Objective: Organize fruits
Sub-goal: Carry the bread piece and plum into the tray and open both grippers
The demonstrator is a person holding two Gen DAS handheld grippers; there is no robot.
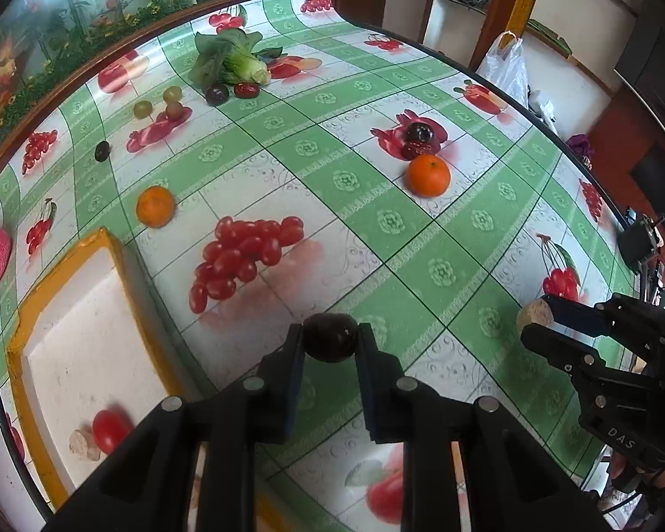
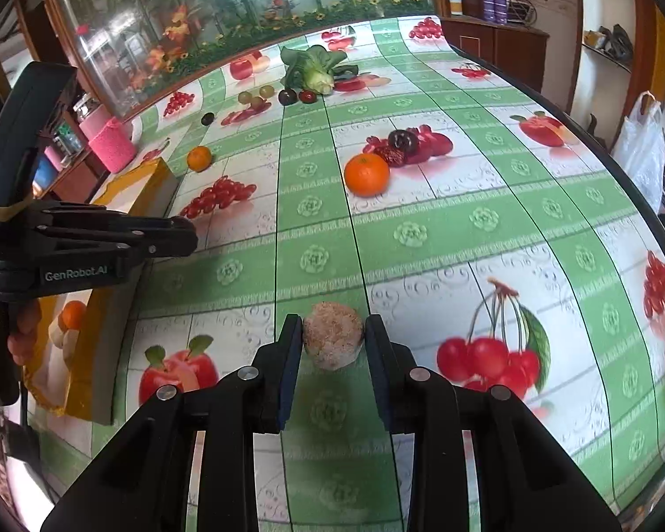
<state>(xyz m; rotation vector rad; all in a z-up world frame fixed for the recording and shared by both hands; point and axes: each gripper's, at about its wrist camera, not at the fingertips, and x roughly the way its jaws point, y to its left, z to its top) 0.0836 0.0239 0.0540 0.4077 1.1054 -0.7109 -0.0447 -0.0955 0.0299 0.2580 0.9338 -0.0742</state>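
In the left wrist view my left gripper (image 1: 330, 336) is shut on a dark round plum (image 1: 328, 343), held just above the fruit-print tablecloth. To its left lies a white foam tray with a yellow rim (image 1: 123, 266), holding a red tomato (image 1: 111, 429) and a tan fruit (image 1: 83, 443). In the right wrist view my right gripper (image 2: 332, 337) is shut on a rough tan round fruit (image 2: 332, 346); the left view shows it off to the right. Loose on the table are two oranges (image 1: 155, 206) (image 1: 428, 175), dark plums (image 1: 419, 132) (image 1: 217, 94), red dates, and grapes (image 1: 172, 94).
A bok choy (image 1: 230, 60) lies at the far side by a glass cabinet front. A pink container (image 2: 111, 144) stands left of the table beyond the tray. A white plastic bag (image 1: 505, 66) hangs past the right edge. The tablecloth's printed fruits are flat pictures.
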